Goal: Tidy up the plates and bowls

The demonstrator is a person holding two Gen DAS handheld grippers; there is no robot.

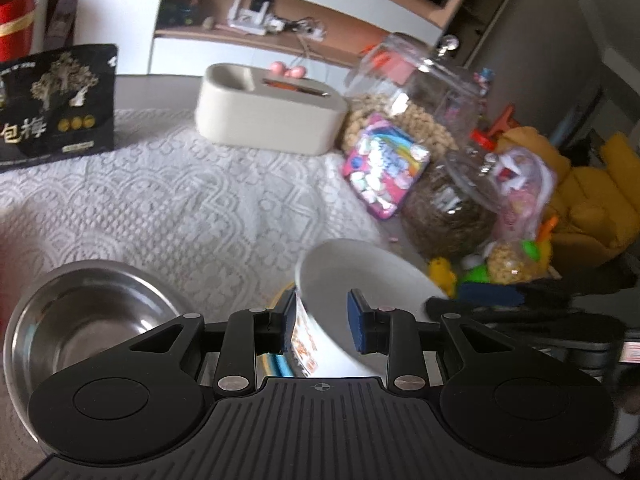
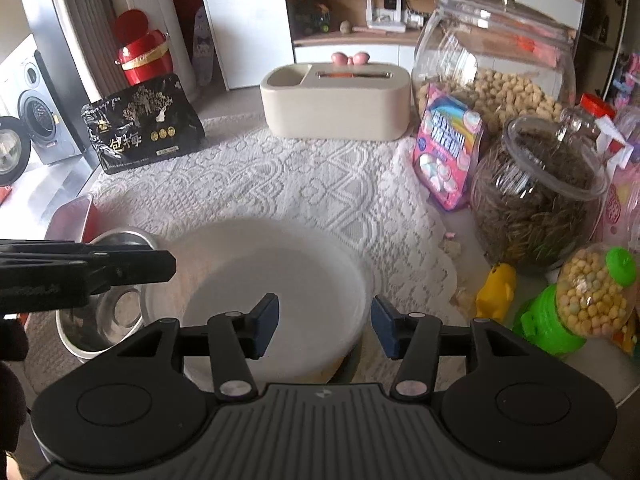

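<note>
A white bowl with orange print on its outer wall rests between my two grippers on the lace cloth. My left gripper is shut on its rim, one finger outside the wall and the blue pad inside. In the right wrist view the same bowl looks blurred, and the left gripper meets its left edge. My right gripper is open and straddles the near right rim without touching it. A dish edge with yellow and blue shows under the bowl. A steel bowl stands to the left.
A cream tissue box sits at the back and a black snack bag at the back left. Two glass jars, a pink sweets pack, a yellow toy and a green dispenser crowd the right. A red tray lies left.
</note>
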